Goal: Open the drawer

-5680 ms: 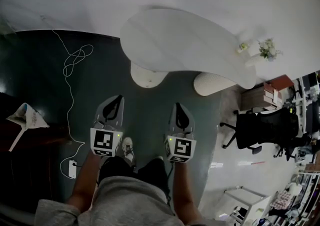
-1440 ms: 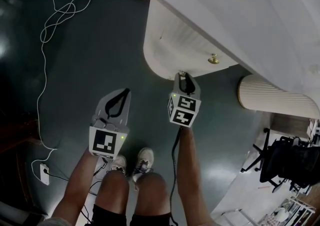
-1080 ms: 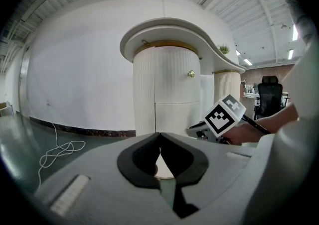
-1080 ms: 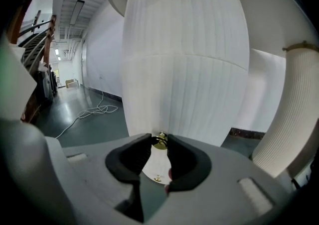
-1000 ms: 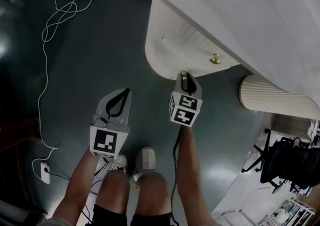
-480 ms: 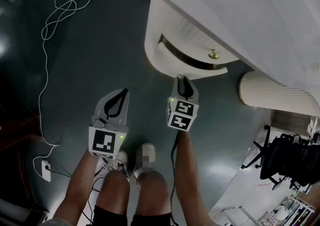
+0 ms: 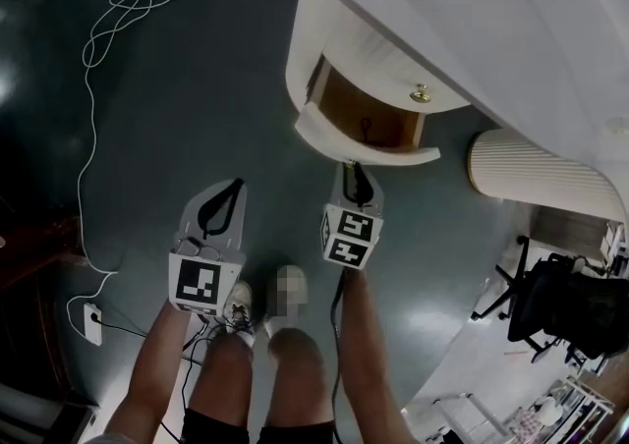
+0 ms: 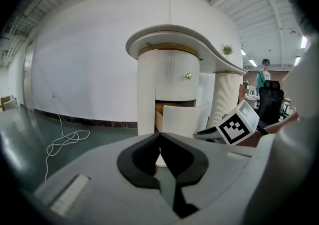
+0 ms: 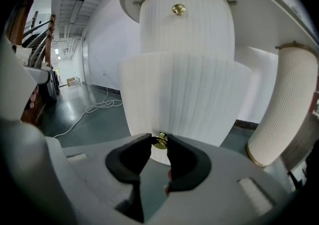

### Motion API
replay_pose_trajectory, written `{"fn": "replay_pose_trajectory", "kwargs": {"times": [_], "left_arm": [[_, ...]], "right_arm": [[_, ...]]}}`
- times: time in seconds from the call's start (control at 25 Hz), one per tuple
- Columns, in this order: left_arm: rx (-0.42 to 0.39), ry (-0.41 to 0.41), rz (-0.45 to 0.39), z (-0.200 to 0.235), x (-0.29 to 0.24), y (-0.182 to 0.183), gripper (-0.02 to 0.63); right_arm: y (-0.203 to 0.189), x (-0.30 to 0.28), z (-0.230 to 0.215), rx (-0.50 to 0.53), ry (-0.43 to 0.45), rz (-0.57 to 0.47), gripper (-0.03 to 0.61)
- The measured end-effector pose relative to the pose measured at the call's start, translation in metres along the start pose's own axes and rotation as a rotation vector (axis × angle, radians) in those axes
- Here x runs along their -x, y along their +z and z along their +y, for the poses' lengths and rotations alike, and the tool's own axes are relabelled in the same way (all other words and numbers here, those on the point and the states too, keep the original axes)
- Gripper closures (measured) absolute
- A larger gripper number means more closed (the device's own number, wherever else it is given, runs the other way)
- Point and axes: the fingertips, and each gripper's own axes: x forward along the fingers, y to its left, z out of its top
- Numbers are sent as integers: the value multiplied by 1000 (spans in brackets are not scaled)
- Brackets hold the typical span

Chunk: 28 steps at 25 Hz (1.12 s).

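The lower drawer [image 7: 366, 143] of a white ribbed pedestal [image 7: 324, 49] stands pulled out, its wooden inside [image 7: 369, 110] showing. My right gripper [image 7: 352, 170] is at the drawer's curved front. In the right gripper view the gripper [image 9: 159, 140] is shut on the drawer's small brass knob [image 9: 160, 141], with the ribbed front [image 9: 187, 97] just behind. A second brass knob [image 9: 178, 9] sits on the shut drawer above. My left gripper [image 7: 234, 187] hangs over the floor to the left, shut and empty [image 8: 159, 135], apart from the drawer [image 8: 183, 118].
A white cable [image 7: 106, 22] loops across the dark floor at the left, ending at a plug block [image 7: 91, 322]. A second ribbed pedestal [image 7: 539, 182] stands right of the drawer. A black office chair [image 7: 570, 303] is at the far right. The person's shoe [image 7: 239, 303] is below the grippers.
The drawer has slid out of the pedestal, pulled toward the person by the right gripper on its knob; its wooden inside now shows. The left gripper has drifted slightly back.
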Motion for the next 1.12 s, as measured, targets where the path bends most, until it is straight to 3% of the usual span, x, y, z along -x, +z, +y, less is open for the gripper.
{"fn": "replay_pose_trajectory", "kwargs": {"times": [0.6,1.12], "left_arm": [[34,-24,97,-17,43,-12,603],[26,-29,111,-19,59,-2,603]], "right_arm": [[-34,46,20,-12,-1,51,474],[-58,76,37,-38,7,124,474]]}}
